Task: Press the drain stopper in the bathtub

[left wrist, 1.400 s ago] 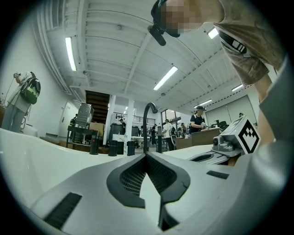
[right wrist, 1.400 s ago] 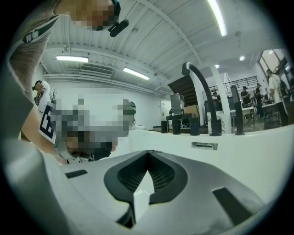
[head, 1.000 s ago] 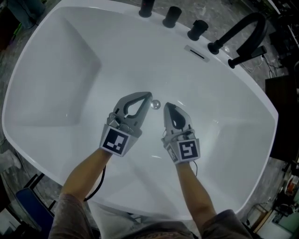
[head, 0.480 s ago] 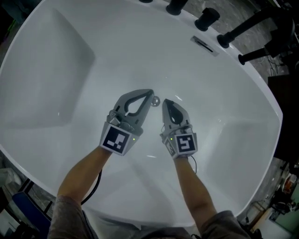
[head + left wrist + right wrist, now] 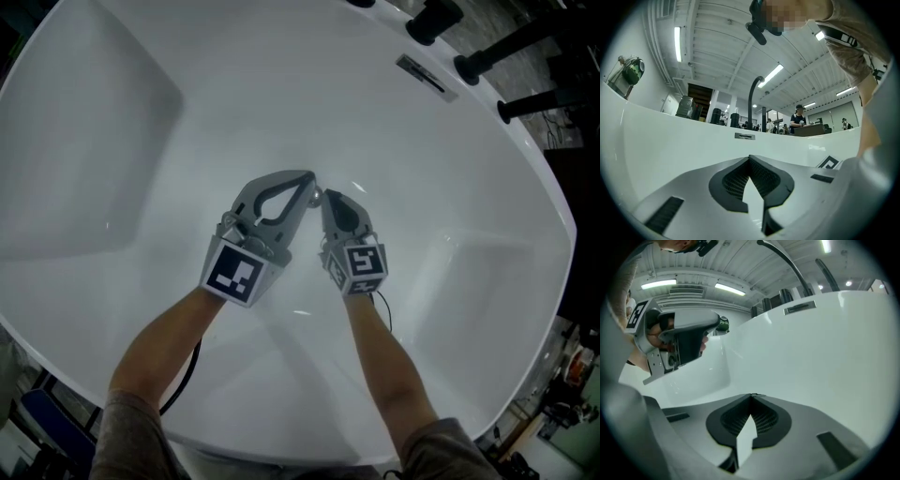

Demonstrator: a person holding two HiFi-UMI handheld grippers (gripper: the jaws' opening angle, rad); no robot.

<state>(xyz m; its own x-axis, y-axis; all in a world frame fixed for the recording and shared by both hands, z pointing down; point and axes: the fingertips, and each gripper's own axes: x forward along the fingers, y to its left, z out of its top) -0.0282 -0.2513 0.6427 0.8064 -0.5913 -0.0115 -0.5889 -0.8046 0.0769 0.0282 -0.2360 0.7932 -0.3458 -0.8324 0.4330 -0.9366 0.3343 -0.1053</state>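
In the head view the white bathtub [image 5: 141, 112] fills the frame. The small chrome drain stopper [image 5: 317, 196] on its floor only peeks out between the two gripper tips. My left gripper [image 5: 307, 178] is shut and its tip reaches the stopper from the left; whether it touches I cannot tell. My right gripper [image 5: 329, 195] is shut too, its tip right beside the stopper on the right. In the left gripper view the jaws [image 5: 750, 157] meet with nothing between them. It is the same in the right gripper view [image 5: 751, 395], where the left gripper [image 5: 686, 336] shows at upper left.
A slotted overflow plate [image 5: 419, 75] sits on the far tub wall. Black knobs [image 5: 436, 19] and a black faucet spout [image 5: 511, 42] stand on the rim behind it. People and desks show far off beyond the rim in the left gripper view.
Both grippers have closed in on each other and on the stopper, which now shows less. The head view has shifted, so the tub's far rim sits higher in frame.
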